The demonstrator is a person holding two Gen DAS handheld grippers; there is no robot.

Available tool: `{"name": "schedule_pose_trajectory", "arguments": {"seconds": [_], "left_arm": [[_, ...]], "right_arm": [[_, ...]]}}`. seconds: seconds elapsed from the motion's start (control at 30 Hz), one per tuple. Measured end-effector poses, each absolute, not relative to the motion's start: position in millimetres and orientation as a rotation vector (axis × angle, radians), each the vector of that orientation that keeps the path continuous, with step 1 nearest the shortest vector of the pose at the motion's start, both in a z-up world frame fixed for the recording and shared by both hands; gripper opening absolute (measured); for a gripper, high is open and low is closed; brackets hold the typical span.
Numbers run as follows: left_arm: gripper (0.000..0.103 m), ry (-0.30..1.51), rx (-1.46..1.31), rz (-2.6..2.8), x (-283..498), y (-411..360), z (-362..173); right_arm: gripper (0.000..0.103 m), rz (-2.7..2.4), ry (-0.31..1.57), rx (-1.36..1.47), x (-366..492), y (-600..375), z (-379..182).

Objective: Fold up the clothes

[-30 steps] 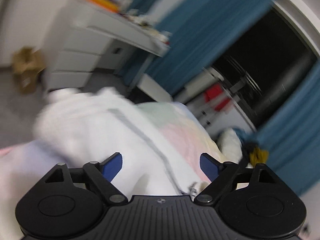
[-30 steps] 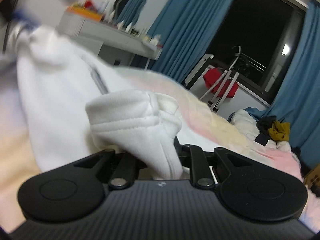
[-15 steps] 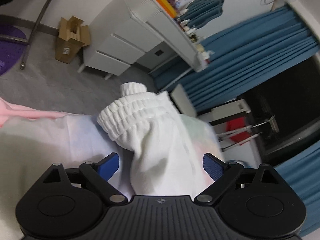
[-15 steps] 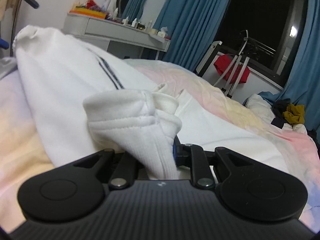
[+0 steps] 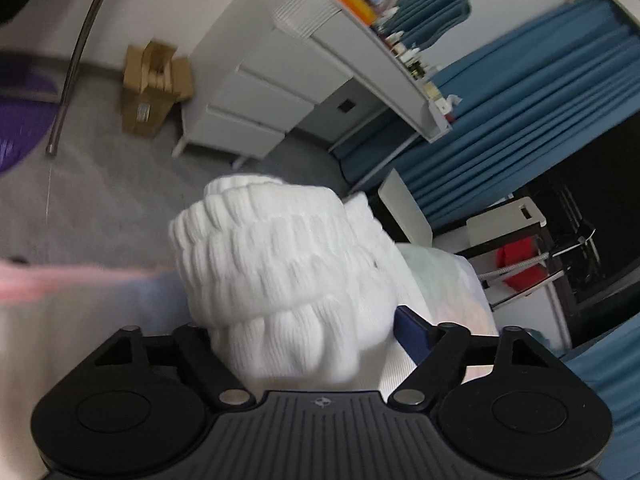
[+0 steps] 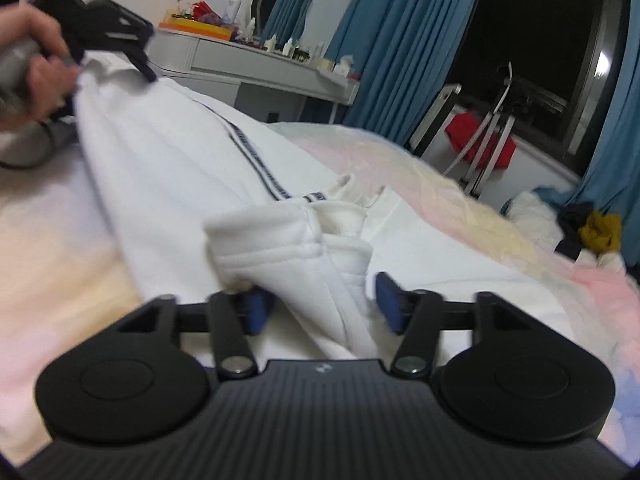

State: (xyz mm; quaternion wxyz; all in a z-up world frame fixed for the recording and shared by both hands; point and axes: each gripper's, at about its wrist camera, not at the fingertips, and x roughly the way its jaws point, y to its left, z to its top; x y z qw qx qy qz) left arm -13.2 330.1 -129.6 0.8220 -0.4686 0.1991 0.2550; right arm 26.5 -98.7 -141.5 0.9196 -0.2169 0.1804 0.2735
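The white garment [image 6: 172, 136], trousers by the look of the elastic waistband and the dark striped side seam [image 6: 258, 168], lies stretched across the bed [image 6: 460, 208], over a pastel pink and yellow cover.

In the left wrist view, the left tool [image 5: 304, 332] has the gathered, ribbed waistband [image 5: 276, 256] bunched between its fingers. The right blue pad [image 5: 412, 330] touches the cloth; the left pad is hidden under the fabric. The tool is pinching the waistband and lifts it above the bed. In the right wrist view the same tool shows at upper left, blurred, held in a person's hand [image 6: 36, 64], with the garment hanging down from it.

The right tool [image 6: 320, 306] is spread: both blue pads [image 6: 390, 300] stand apart with gaps to the cloth. A folded hem [image 6: 288, 256] of the garment sits between them, resting loose on the tool, not clamped.

Behind the bed stand a white dresser [image 5: 260, 92] with bottles and clutter on top, a cardboard box [image 5: 152, 88] on the grey floor, blue curtains [image 6: 400, 40], a dark window [image 6: 536, 28] and a rack carrying a red item [image 6: 480, 144]. A small heap of dark and yellow clothes [image 6: 592, 232] lies at the bed's far right edge.
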Motion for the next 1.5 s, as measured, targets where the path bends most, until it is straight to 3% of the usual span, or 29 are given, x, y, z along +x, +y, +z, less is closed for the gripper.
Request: {"name": "schedule_pose_trajectory", "arguments": {"seconds": [0.2,0.37,0.6,0.8,1.0,1.17,1.37,1.5], "left_arm": [[0.066,0.42,-0.943,0.54,-6.8,324.6,-128.7],[0.051,0.408,-0.857,0.529,-5.3,310.5,-119.1],[0.028,0.363,-0.659,0.549,-2.2,269.4,-84.7],[0.026,0.226,-0.394,0.452,6.7,178.7,-7.7],[0.026,0.099,-0.165,0.272,21.7,30.6,48.0],[0.026,0.085,0.014,0.117,37.3,-92.3,32.3],[0.026,0.279,0.253,-0.012,52.3,-215.1,-71.1],[0.026,0.388,0.364,-0.048,56.7,-251.1,-126.5]], "right_arm": [[0.062,0.576,0.454,-0.15,2.3,-130.4,-106.4],[0.062,0.461,0.369,-0.073,6.8,-153.4,-96.9],[0.062,0.346,0.525,-0.047,67.2,-166.6,-151.4],[0.062,0.349,0.515,0.09,60.2,-186.6,-124.3],[0.062,0.202,0.509,0.293,58.3,-261.2,-97.2],[0.063,0.051,0.515,0.496,62.3,-344.5,-85.3],[0.065,-0.005,0.459,0.585,62.8,-402.7,-86.0],[0.065,-0.022,0.417,0.624,63.0,-434.2,-86.6]]}}
